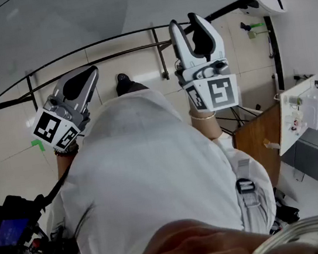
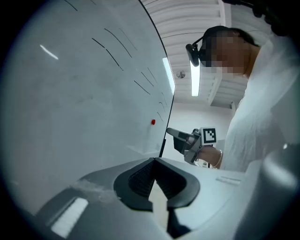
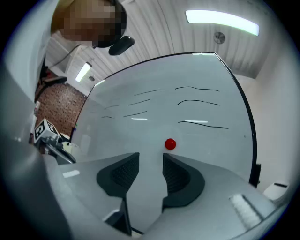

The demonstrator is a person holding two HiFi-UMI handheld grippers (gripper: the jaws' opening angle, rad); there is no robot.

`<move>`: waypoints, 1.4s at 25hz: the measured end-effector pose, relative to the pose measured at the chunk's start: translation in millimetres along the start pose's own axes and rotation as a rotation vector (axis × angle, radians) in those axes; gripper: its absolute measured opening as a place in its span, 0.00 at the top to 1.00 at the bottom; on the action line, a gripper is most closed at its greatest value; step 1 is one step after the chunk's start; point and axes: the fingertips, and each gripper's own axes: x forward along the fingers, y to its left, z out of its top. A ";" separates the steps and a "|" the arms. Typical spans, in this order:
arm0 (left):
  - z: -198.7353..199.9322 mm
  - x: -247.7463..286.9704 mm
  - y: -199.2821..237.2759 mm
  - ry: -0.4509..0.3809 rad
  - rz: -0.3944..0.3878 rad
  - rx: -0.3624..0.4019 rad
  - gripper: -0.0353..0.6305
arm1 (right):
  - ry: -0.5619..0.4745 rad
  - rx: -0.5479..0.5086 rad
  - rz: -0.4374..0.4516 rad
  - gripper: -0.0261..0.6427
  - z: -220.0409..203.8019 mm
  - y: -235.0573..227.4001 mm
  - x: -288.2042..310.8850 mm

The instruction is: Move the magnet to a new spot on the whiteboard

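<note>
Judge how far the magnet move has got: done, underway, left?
Done: nothing visible; the red magnet sits on the whiteboard, ungrasped. In hand: the right claw, open and empty, points toward it. The left claw is shut, empty. Left: grip, lift, re-place.

The magnet [image 3: 170, 144] sits on the whiteboard [image 3: 140, 129], apparently just beyond the right claw [image 3: 150, 160]

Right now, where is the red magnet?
The red magnet is stuck on the whiteboard, just past the right gripper's open jaws and slightly to their right in the right gripper view, below the drawn black lines.
</note>
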 end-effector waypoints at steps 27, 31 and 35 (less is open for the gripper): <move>9.3 54.7 7.8 0.034 -0.009 -0.010 0.94 | -0.008 -0.214 -0.152 0.78 28.4 -43.5 48.2; 3.8 43.6 5.4 0.024 0.002 -0.035 0.94 | -0.009 -0.217 -0.153 0.78 27.0 -35.2 37.4; 1.7 37.5 2.1 0.018 0.016 -0.040 0.94 | 0.003 -0.211 -0.134 0.78 23.0 -31.1 30.0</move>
